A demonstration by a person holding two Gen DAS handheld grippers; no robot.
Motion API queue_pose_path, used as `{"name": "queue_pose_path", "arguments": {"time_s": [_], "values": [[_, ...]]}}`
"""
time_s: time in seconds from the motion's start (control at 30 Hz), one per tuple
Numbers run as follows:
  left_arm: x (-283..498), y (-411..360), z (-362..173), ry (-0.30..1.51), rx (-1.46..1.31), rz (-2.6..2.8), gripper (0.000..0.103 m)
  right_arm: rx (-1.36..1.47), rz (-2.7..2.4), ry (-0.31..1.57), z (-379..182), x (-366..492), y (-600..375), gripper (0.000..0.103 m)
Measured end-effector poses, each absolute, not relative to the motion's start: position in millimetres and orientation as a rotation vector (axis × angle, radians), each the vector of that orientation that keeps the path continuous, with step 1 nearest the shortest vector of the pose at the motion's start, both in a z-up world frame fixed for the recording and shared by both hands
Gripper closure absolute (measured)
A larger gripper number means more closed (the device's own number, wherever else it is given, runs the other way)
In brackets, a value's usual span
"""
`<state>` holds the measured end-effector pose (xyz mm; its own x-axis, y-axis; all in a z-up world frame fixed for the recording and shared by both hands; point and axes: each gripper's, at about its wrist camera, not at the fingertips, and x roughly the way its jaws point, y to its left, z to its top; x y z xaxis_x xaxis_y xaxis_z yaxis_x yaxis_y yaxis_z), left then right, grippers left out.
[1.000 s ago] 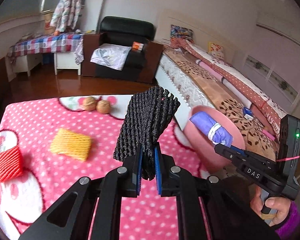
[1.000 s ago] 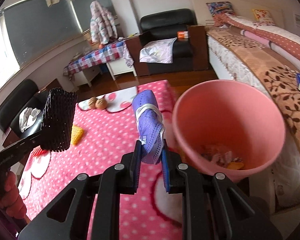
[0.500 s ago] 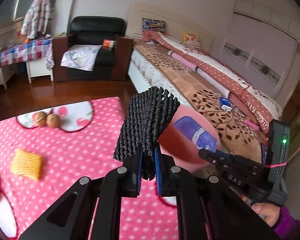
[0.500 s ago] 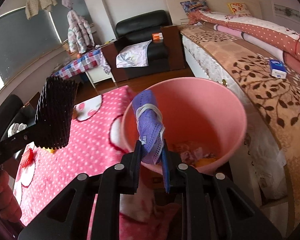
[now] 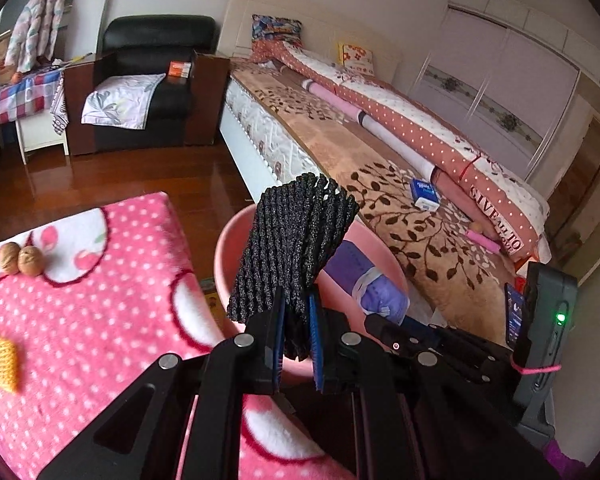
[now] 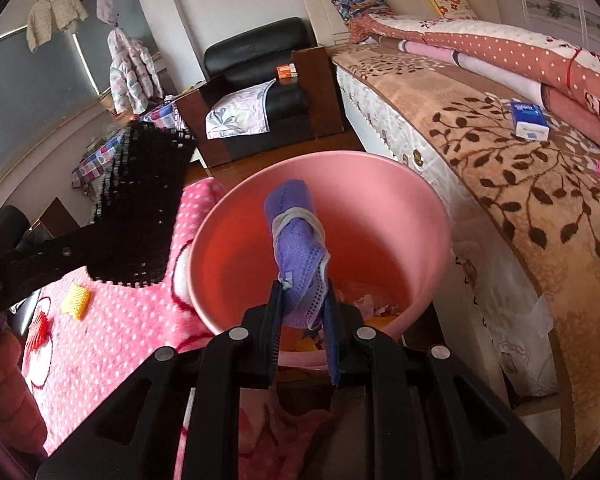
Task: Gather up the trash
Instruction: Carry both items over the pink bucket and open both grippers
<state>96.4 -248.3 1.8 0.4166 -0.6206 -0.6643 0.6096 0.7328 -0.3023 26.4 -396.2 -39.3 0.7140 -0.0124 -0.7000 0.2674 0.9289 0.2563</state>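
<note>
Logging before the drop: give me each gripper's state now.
Left gripper: closed on the black foam net.
Right gripper: closed on the purple mask, over the pink bin.

A long bed point(image 5: 380, 148) with brown leaf-patterned covers runs along the pale wall. A black armchair point(image 5: 152, 64) stands beyond the glossy wooden floor point(image 5: 112, 180). Clothes hang by the dark window point(image 6: 32, 92).

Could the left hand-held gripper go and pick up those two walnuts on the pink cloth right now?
Probably not yet. The left hand-held gripper is shut on the black foam net, so it has no free grip. The walnuts lie uncovered on the pink cloth; once the net is dropped, the path looks free.
</note>
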Motion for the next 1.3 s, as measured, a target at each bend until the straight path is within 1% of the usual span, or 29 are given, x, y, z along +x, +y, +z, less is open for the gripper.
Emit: {"name": "queue_pose_path", "arguments": {"time_s": [0.4, 0.5, 0.53, 0.6, 0.7, 0.83, 0.9, 0.97, 1.3], "values": [[114.5, -274.5, -28.9, 0.942, -0.006, -0.773, 0.093, 0.389, -0.181, 0.787, -54.4, 30.3, -412.2, 0.084], [115.8, -276.8, -31.2, 0.947, -0.005, -0.767, 0.091, 0.397, -0.184, 0.787, -56.2, 30.9, -413.2, 0.084], [116.4, -276.8, -31.6, 0.947, -0.007, -0.764, 0.089, 0.399, -0.186, 0.787, -56.8, 31.3, -413.5, 0.084], [117.4, -276.2, -32.0, 0.949, -0.020, -0.763, 0.078, 0.401, -0.189, 0.788, -57.4, 31.1, -413.9, 0.084], [117.7, -274.1, -30.8, 0.941, -0.033, -0.757, 0.068, 0.400, -0.200, 0.787, -57.8, 30.8, -412.8, 0.083], [117.2, -270.1, -28.2, 0.935, -0.045, -0.758, 0.063, 0.409, -0.208, 0.797, -58.8, 32.0, -413.3, 0.081], [115.9, -268.3, -26.8, 0.927, -0.046, -0.756, 0.062, 0.424, -0.205, 0.800, -59.5, 31.9, -414.0, 0.073], [114.8, -264.9, -25.8, 0.924, -0.044, -0.756, 0.061, 0.433, -0.198, 0.793, -58.6, 30.9, -413.6, 0.069], [103.8, -251.9, -19.2, 0.885, -0.018, -0.736, 0.054, 0.412, -0.178, 0.790, -53.2, 29.0, -400.1, 0.068]]}}
